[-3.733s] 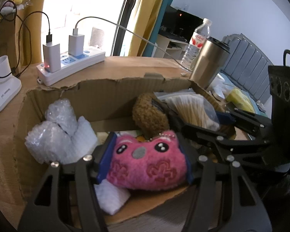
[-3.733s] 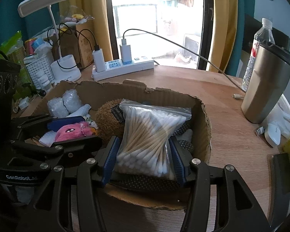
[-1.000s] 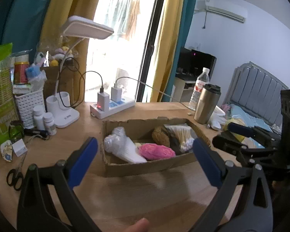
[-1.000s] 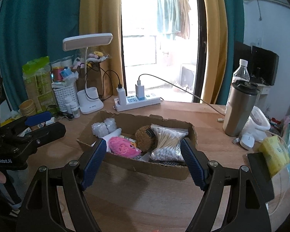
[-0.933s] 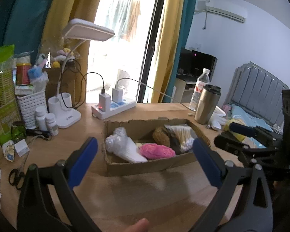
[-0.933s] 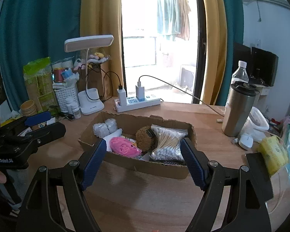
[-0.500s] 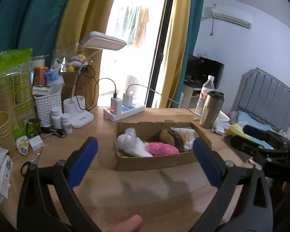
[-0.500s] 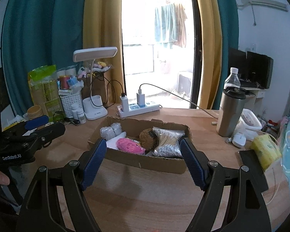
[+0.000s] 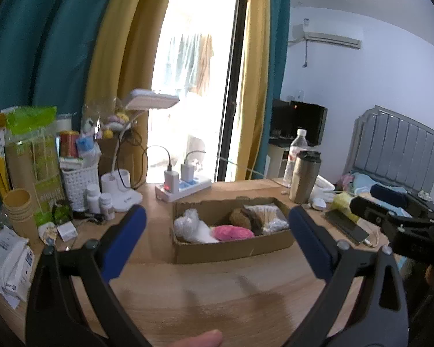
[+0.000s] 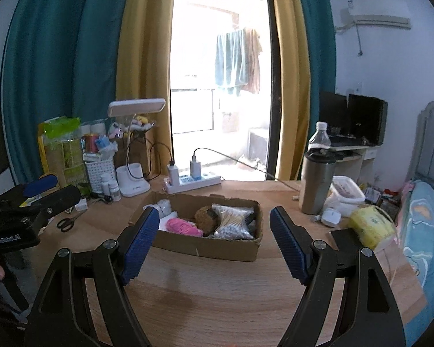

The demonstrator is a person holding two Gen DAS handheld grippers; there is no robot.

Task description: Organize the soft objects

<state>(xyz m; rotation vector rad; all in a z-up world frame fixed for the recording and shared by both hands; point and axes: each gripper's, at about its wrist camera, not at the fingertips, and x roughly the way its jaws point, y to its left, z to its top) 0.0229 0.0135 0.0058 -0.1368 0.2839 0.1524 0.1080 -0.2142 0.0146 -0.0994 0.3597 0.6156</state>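
Cardboard box [image 10: 217, 245] holds pink plush [image 10: 182, 227] and swab bag [image 10: 233, 222]; left gripper [image 9: 217, 231] and right gripper [image 10: 212, 243] both released, empty (judged: sorting done; withdraw level, clear of the box rim).

A wooden table [image 10: 222, 303] carried an open cardboard box [image 10: 208, 247] near its middle. Behind the box lay a white power strip [image 10: 196, 183] and stood a white desk lamp [image 10: 131, 186]; scissors [image 10: 68, 222] lay to the left. To the right stood a steel tumbler [image 10: 316, 186], with a yellow packet [image 10: 370, 230] near the edge.
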